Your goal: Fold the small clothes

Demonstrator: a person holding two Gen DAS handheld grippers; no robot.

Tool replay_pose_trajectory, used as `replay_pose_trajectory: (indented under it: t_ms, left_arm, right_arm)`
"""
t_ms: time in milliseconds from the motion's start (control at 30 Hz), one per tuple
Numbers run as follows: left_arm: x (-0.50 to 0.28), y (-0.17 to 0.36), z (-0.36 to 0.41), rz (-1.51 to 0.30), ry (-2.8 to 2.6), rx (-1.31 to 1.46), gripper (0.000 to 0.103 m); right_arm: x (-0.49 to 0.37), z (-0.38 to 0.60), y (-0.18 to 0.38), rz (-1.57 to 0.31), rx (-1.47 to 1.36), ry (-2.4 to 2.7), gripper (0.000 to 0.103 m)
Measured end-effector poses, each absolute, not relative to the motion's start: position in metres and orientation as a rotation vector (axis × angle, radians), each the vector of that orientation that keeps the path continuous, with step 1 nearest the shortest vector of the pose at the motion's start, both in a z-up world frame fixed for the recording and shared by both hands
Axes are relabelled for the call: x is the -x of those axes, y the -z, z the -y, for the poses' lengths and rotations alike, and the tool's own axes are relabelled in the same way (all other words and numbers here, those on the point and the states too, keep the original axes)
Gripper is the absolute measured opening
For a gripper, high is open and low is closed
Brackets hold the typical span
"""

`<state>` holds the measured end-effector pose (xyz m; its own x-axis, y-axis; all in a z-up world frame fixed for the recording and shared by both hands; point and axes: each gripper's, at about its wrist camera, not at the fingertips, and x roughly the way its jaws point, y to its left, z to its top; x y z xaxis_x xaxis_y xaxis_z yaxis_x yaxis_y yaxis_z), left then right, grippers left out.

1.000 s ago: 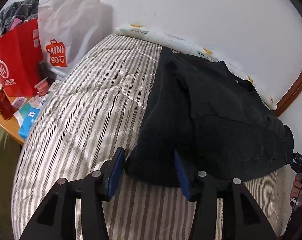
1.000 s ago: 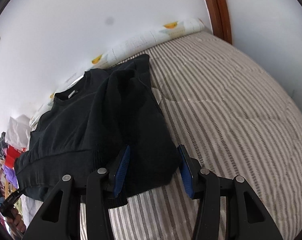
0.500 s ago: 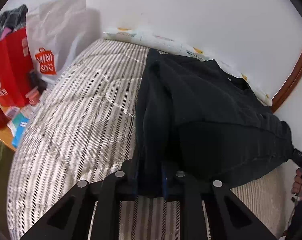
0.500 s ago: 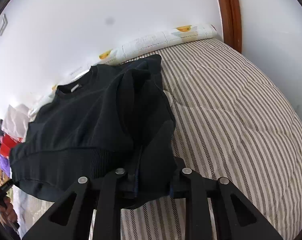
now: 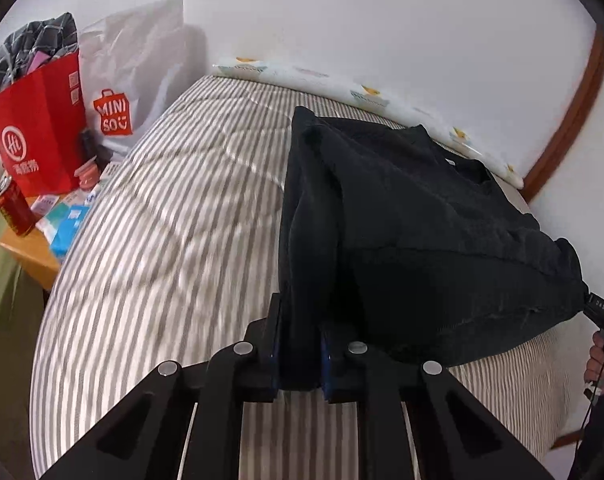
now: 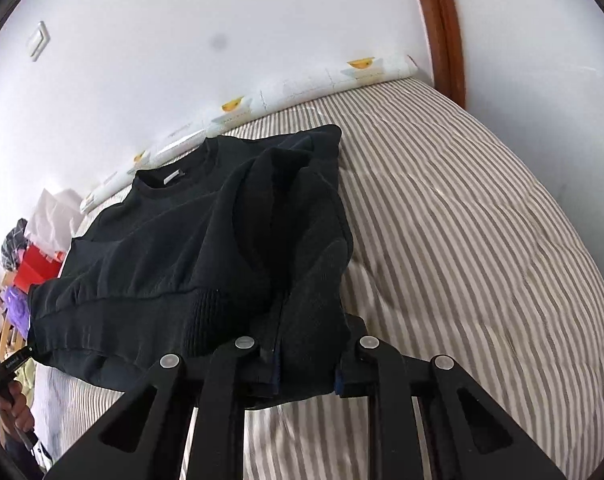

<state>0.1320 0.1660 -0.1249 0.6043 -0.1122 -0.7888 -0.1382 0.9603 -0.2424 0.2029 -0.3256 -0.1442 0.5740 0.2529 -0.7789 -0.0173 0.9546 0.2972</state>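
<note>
A bed with a grey-and-white striped quilt filled most of both views, pushed up against a white wall. A long white bolster printed with small yellow shapes ran along the bed's far edge where it met the wall.

A black sweater lay on the quilt with its neck opening toward the far edge and its ribbed hem toward the near edge. One side rested flat on the bed. The hem was lifted off the quilt at both near corners, so the fabric hung in folds between them.

The left gripper was closed tight on a bunched fold of the sweater at its left near corner, blue pads pressing the fabric from both sides. The right gripper was likewise clamped on the sweater at the right near corner, with thick cloth pinched between its pads.

Beside the bed's left edge stood a small wooden table crowded with a white shopping bag, a red paper bag stuffed with checked cloth, a red drink can and some small boxes.
</note>
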Motion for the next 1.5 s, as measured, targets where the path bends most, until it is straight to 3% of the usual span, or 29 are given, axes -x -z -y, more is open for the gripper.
replay_pose_trajectory:
  t_ms: [233, 433, 533, 600, 633, 1033, 1200, 1267, 1367, 1500]
  left_arm:
    - [-0.087, 0.124, -0.152, -0.945, 0.002, 0.273, 0.014]
    - [-0.077, 0.117, -0.151, -0.94, -0.036, 0.236, 0.02]
    - [-0.071, 0.106, -0.157, -0.9, -0.049, 0.254, 0.029]
    - [-0.068, 0.096, -0.16, -0.861, -0.046, 0.277, 0.047]
    - [-0.067, 0.093, -0.16, -0.852, -0.04, 0.281, 0.049]
    - [-0.083, 0.106, -0.123, -0.891, 0.089, 0.281, 0.049]
    - [-0.105, 0.123, -0.12, -0.949, 0.1, 0.305, 0.048]
    - [-0.109, 0.126, -0.12, -0.95, 0.094, 0.322, 0.041]
    - [-0.113, 0.115, -0.124, -0.917, 0.089, 0.33, 0.009]
    - [-0.119, 0.097, -0.133, -0.867, 0.116, 0.374, 0.007]
  right_arm:
    - [-0.154, 0.314, 0.135, -0.932, -0.209, -0.139, 0.018]
    - [-0.131, 0.315, 0.121, -0.925, -0.168, -0.091, 0.027]
    - [-0.117, 0.315, 0.099, -0.864, -0.146, -0.09, 0.038]
    - [-0.11, 0.311, 0.088, -0.828, -0.133, -0.118, 0.043]
    - [-0.109, 0.307, 0.084, -0.819, -0.131, -0.132, 0.043]
    - [-0.134, 0.284, 0.133, -0.92, -0.18, -0.169, 0.041]
    - [-0.145, 0.275, 0.131, -0.895, -0.145, -0.167, 0.012]
    - [-0.145, 0.273, 0.125, -0.88, -0.136, -0.181, 0.011]
    - [-0.148, 0.276, 0.113, -0.848, -0.164, -0.205, 0.009]
    - [-0.156, 0.281, 0.095, -0.792, -0.216, -0.239, 0.009]
